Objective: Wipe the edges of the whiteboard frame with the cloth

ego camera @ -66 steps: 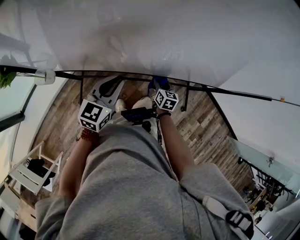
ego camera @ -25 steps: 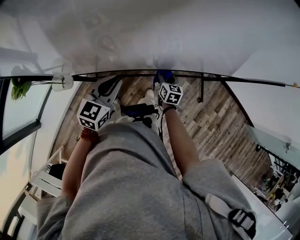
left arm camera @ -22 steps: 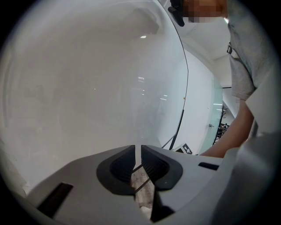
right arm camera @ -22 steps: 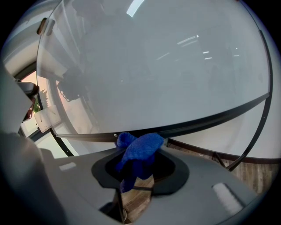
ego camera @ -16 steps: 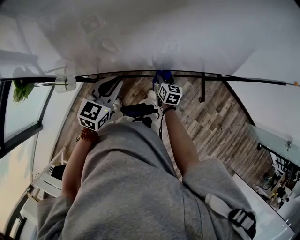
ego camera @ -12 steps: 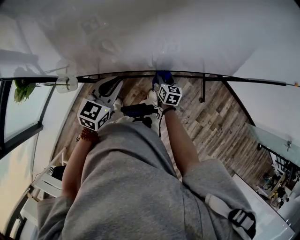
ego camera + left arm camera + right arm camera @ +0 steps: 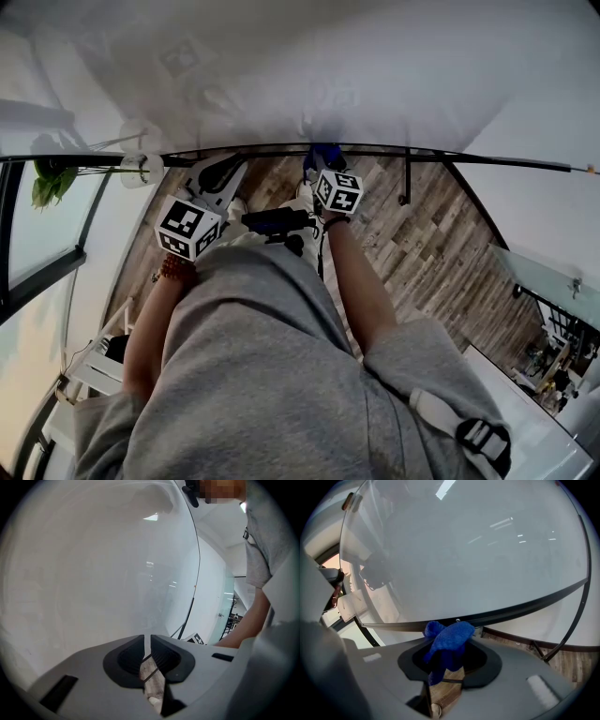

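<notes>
The whiteboard (image 7: 375, 75) fills the top of the head view, and its black bottom frame edge (image 7: 450, 156) runs across below it. My right gripper (image 7: 324, 161) is shut on a blue cloth (image 7: 325, 155) that is pressed against that edge. In the right gripper view the cloth (image 7: 449, 640) bunches between the jaws right under the black frame (image 7: 520, 606). My left gripper (image 7: 223, 169) hangs left of it, just below the frame. Its jaws (image 7: 146, 641) are closed to a thin slit with nothing in them, facing the board's white surface (image 7: 93, 573).
A black stand leg (image 7: 406, 178) drops from the frame right of the cloth. A green plant (image 7: 52, 183) and a white roll (image 7: 141, 169) sit at the board's left end. Wooden floor (image 7: 412, 244) lies below, with a white rack (image 7: 94, 366) lower left.
Relative to the stand leg, the right gripper and cloth have slid a little left along the bottom frame. Over the last second both grippers have barely moved.
</notes>
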Motion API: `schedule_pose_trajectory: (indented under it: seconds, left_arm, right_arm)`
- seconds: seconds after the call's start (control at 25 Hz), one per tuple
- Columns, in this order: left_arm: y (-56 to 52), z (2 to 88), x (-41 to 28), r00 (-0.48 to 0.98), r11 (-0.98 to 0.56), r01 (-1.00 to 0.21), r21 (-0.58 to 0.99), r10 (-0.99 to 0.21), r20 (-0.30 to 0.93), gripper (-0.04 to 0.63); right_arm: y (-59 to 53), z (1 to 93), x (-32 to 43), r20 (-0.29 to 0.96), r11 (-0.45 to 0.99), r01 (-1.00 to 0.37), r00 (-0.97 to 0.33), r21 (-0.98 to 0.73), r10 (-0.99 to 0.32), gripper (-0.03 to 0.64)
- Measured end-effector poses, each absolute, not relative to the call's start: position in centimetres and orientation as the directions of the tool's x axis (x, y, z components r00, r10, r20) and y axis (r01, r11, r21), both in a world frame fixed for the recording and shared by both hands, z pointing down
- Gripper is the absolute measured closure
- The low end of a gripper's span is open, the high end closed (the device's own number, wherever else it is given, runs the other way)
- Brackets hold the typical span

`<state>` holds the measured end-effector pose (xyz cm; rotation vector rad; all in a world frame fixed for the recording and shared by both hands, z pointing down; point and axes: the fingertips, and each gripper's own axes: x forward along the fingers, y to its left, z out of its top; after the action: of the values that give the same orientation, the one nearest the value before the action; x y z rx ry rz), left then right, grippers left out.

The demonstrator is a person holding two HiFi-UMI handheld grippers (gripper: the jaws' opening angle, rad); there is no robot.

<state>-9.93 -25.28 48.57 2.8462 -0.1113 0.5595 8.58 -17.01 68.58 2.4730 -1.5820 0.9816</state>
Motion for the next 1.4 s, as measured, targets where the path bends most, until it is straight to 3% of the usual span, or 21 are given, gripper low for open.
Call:
schedule_pose_trajectory:
  seconds: [1.4]
  left_arm:
    - [-28.0, 49.0, -15.6, 0.925, -0.966, -0.093, 0.241, 0.006, 0.38, 0.546]
  right_arm:
    - [-21.8, 68.2, 1.4, 0.517, -0.481, -0.817, 0.276, -0.318, -0.81, 0.48]
